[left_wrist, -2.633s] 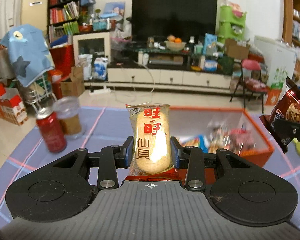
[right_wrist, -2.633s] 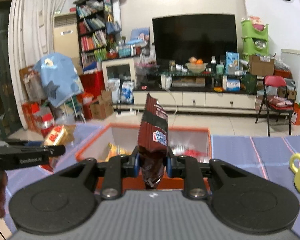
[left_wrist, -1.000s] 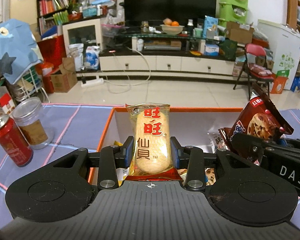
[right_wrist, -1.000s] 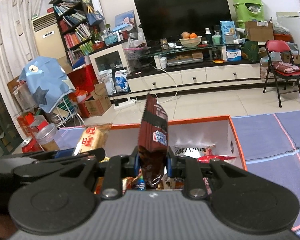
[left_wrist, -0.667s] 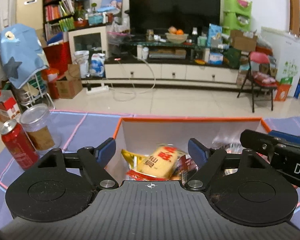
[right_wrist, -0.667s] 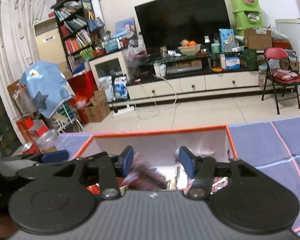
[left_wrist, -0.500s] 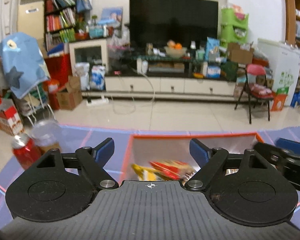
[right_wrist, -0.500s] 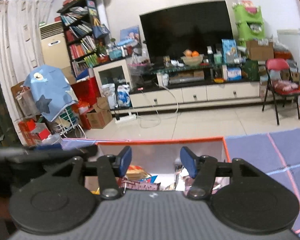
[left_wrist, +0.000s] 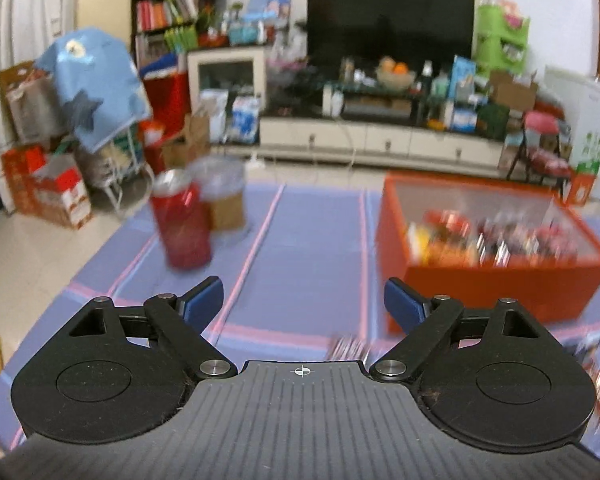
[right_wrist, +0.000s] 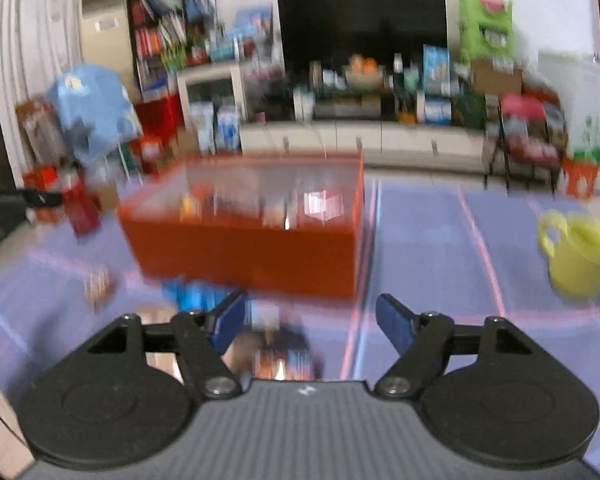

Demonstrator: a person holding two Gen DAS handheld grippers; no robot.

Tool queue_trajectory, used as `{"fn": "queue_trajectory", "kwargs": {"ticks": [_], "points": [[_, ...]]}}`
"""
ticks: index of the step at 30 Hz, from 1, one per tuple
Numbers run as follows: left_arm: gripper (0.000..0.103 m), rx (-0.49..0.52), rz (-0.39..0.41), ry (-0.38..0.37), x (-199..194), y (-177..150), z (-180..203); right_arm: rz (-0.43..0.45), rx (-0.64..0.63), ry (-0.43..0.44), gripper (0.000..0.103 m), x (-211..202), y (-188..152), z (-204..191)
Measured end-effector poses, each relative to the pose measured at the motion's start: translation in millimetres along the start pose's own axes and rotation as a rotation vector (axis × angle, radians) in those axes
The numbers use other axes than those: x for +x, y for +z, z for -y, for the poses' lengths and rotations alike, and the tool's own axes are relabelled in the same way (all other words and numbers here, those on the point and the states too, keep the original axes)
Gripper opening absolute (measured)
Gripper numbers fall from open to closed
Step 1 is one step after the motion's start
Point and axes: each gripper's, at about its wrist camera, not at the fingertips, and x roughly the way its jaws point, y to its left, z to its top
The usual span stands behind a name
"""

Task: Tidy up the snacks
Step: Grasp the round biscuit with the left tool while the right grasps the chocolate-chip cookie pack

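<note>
- Orange-red plastic: snack box [left_wrist: 496, 276] sitting on the cloth, far and right of the left gripper [left_wrist: 303, 303], already carrying a blurred heap of packets.
- Lying loose on the near side of that box, several packets awaiting pickup: a smeared wrapper [left_wrist: 348, 347] just under the left gripper's nose, slightly right of centre; a dark packet [right_wrist: 286, 350] directly below the right gripper [right_wrist: 310, 322], with a blue one [right_wrist: 192, 296] a little farther and to the left.
- Standing wide apart and gripping nothing, both pairs of blue pads, having just been opening.
- Judging the right gripper the nearer one for the dark packet, nearly centred between its fingers; long axis too blurred to call.
- Spreading underneath, a purple cloth [left_wrist: 308, 240] with pink lines; red can [left_wrist: 182, 220] and clear jar [left_wrist: 222, 196] at far left, yellow-green mug [right_wrist: 578, 256] at right.
- Filling the background, a cluttered living room with a dark television [left_wrist: 390, 20].
</note>
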Motion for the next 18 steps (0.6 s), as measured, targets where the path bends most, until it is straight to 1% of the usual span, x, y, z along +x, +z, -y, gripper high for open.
{"fn": "queue_trajectory", "kwargs": {"ticks": [2,4,6,8,12,13,15,17,18], "points": [[0.072,-0.016,-0.029,-0.01,7.5,-15.2,-11.7,-0.053,-0.027,0.007,0.078,8.2,-12.7,-8.0],[0.065,-0.033,-0.063,-0.022,18.4,-24.9,-18.6,-0.1,-0.054,0.024,0.076,23.4,-20.1,-15.6],[0.066,-0.034,-0.081,-0.053,27.2,-30.1,-18.9,-0.128,-0.065,0.03,0.076,33.1,-24.7,-21.2],[0.066,0.005,-0.097,-0.083,35.9,-34.5,-13.4,-0.137,-0.074,0.035,0.076,39.5,-27.7,-24.9],[0.064,0.159,-0.126,-0.099,57.4,-44.4,9.2,-0.159,-0.087,0.037,0.076,48.7,-32.1,-23.9],[0.064,0.178,-0.129,-0.103,62.0,-45.7,13.0,-0.156,-0.084,0.034,0.076,48.8,-31.6,-22.9],[0.062,0.187,-0.142,-0.134,73.3,-49.0,17.9,-0.158,-0.058,0.04,0.076,50.0,-30.8,-16.9],[0.059,0.174,-0.164,-0.155,83.0,-52.1,21.4,-0.175,-0.024,0.053,0.076,55.3,-30.9,-11.5],[0.053,0.171,-0.17,-0.16,87.8,-50.6,23.4,-0.184,-0.019,0.053,0.076,58.5,-31.7,-11.1]]}}
